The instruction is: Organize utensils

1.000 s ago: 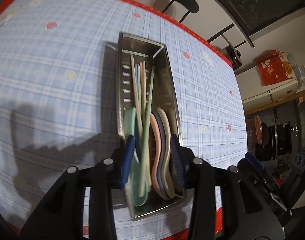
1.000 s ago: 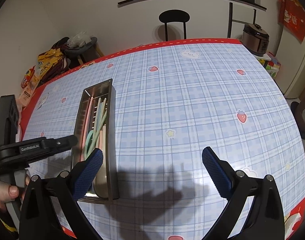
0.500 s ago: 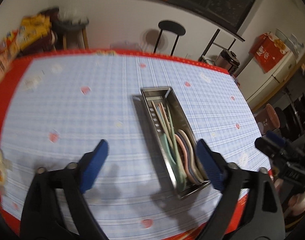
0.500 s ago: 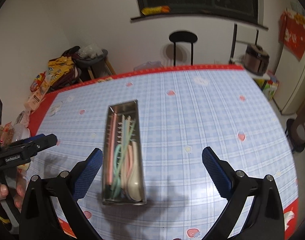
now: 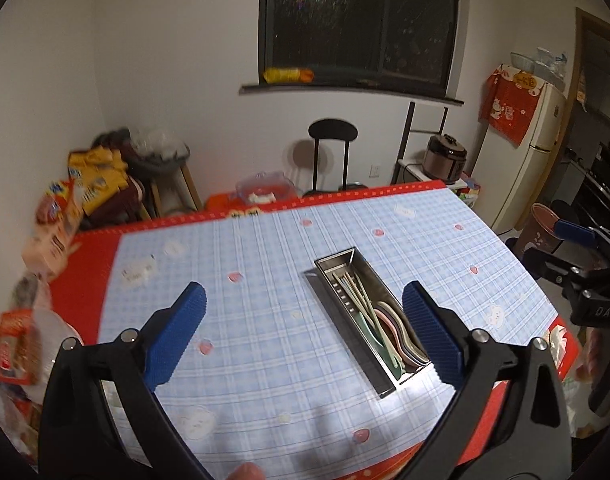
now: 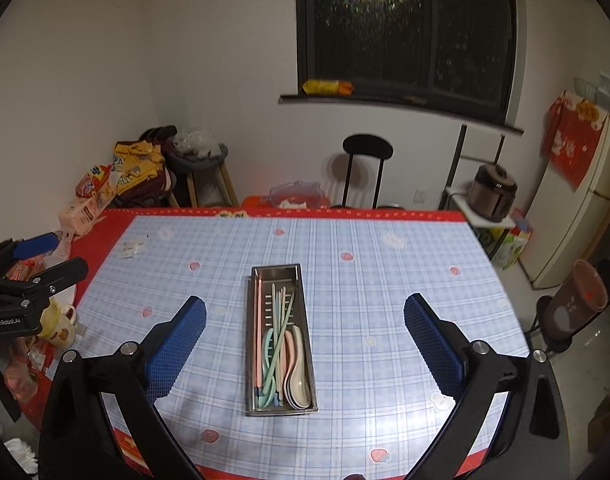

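Left gripper (image 5: 303,334): I was opening its jaws, the last of the way to full width; nothing was between the blue pads, which hung above the tablecloth.
Right gripper (image 6: 305,338): I held its jaws spread wide with nothing gripped; the tray showed in the gap far below them.
Metal tray (image 6: 305,322): a long steel box, it lay flat on the tabletop, nearer the front edge than the back, its length running front to back, clear of every edge.
Utensils (image 6: 279,354): pastel chopsticks and spoons all lay inside the tray; the spoon bowls (image 6: 299,384) were bunched at its near end, the pink chopstick (image 6: 259,332) along its left wall.
Tablecloth (image 6: 405,300): blue check with small strawberries and a red border; it carried only the tray.
Mug (image 6: 59,322): it stood off the left edge of the tabletop, under my left gripper's frame.
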A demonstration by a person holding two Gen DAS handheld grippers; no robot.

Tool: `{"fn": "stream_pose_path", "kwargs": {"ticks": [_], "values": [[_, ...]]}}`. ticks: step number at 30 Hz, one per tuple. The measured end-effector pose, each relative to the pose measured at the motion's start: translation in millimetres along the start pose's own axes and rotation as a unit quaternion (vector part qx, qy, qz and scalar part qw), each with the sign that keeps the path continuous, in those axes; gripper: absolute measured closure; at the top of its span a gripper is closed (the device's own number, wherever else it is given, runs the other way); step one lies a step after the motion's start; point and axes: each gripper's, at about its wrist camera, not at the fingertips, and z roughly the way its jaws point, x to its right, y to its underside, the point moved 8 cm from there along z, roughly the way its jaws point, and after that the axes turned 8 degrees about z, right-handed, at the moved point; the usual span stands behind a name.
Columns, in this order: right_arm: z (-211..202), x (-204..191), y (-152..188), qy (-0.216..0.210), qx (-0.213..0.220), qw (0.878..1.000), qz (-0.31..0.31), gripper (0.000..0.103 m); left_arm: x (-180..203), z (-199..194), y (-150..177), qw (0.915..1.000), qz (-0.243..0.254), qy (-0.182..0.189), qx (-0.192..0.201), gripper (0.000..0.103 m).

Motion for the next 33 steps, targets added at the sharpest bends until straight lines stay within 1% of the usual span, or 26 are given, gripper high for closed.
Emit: {"fn": "stream_pose_path", "kwargs": {"ticks": [4, 7, 9, 16, 21, 33], "values": [[-22.1, -10.0, 0.9, 0.009, 0.015, 1.0, 0.004, 0.006, -0.3, -28.2, -6.5, 0.9995, 0.012, -0.011, 0.026, 0.006], [-37.5, -13.0, 4.3, 0.028, 0.029, 0.999, 0.004, 0.006, 0.1, -44.4, -6.6, 0.9989, 0.013, -0.018, 0.04, 0.006], [-46.0, -12.3, 7.2, 0.046, 0.037, 0.998, 0.003, 0.006, 1.3, -51.2, -5.3, 0.9987, 0.016, -0.015, 0.046, 0.006], [-58.1, -2.1, 15.0, 0.079, 0.045, 0.996, 0.024, 0.006, -2.3, -50.7, -1.1, 0.9991, 0.005, 0.001, 0.042, 0.006], [-60.9, 7.1, 18.4, 0.094, 0.045, 0.994, 0.038, 0.006, 0.7, -48.8, -1.3, 0.9992, 0.007, -0.002, 0.04, 0.006], [-60.1, 11.6, 21.3, 0.1, 0.045, 0.993, 0.041, 0.006, 5.8, -40.6, 0.4, 0.9996, 0.01, -0.002, 0.028, 0.006]]}}
